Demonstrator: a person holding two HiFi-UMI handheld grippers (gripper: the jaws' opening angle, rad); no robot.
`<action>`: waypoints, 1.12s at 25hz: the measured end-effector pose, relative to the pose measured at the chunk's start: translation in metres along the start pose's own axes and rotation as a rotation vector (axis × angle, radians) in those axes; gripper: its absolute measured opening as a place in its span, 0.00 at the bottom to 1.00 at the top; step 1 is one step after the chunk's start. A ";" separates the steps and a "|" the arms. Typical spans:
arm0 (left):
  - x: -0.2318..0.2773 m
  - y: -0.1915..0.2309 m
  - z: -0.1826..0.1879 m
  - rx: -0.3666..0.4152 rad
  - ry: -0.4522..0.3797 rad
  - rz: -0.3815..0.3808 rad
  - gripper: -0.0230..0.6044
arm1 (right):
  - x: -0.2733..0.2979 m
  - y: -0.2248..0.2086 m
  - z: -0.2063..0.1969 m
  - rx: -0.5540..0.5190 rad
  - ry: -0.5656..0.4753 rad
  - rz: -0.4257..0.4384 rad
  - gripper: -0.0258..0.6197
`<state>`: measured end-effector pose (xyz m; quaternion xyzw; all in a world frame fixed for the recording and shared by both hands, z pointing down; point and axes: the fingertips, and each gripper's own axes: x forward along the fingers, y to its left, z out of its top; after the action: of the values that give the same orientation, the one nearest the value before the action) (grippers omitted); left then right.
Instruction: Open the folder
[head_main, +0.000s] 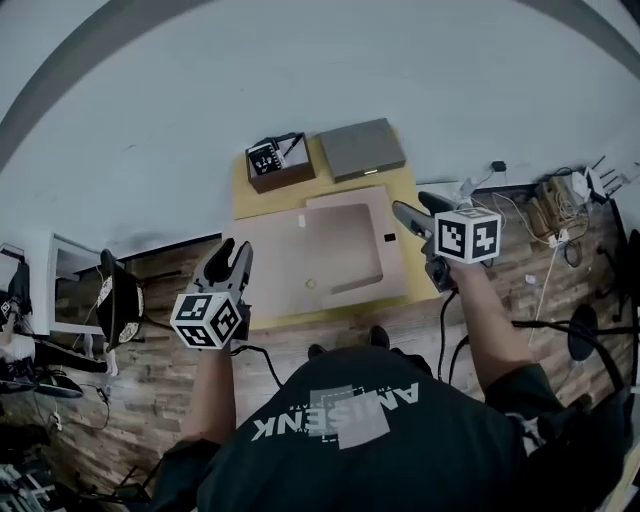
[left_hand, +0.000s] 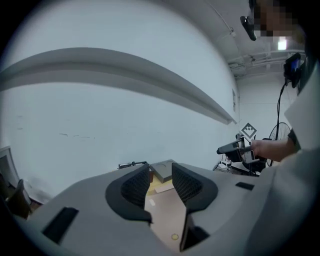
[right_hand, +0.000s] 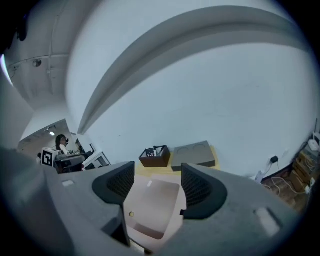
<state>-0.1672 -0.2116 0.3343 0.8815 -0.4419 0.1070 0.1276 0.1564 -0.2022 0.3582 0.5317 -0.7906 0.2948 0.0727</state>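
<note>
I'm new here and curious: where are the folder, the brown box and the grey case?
folder (head_main: 330, 250), head view, middle of its beige face.
brown box (head_main: 285, 181), head view, its near wall.
grey case (head_main: 360, 148), head view, its top.

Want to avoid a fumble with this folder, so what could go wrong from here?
1. The folder lies flat on the yellow table, and the left gripper and right gripper are both up off it, open and empty. A thin edge may slip from the jaws or just slide away.
2. The brown box and grey tray stand close behind the folder, so a flap swung that way could knock them.
</note>
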 end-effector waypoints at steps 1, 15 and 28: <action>-0.003 -0.004 0.010 0.013 -0.006 -0.004 0.25 | -0.003 0.008 0.005 -0.015 -0.007 0.013 0.49; -0.043 -0.008 0.081 -0.022 -0.189 0.104 0.04 | -0.050 0.070 0.077 -0.270 -0.262 0.023 0.21; -0.045 -0.015 0.103 0.059 -0.226 0.157 0.04 | -0.078 0.080 0.109 -0.354 -0.372 -0.077 0.05</action>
<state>-0.1732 -0.2020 0.2216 0.8540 -0.5177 0.0294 0.0424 0.1407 -0.1786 0.2050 0.5856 -0.8088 0.0457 0.0292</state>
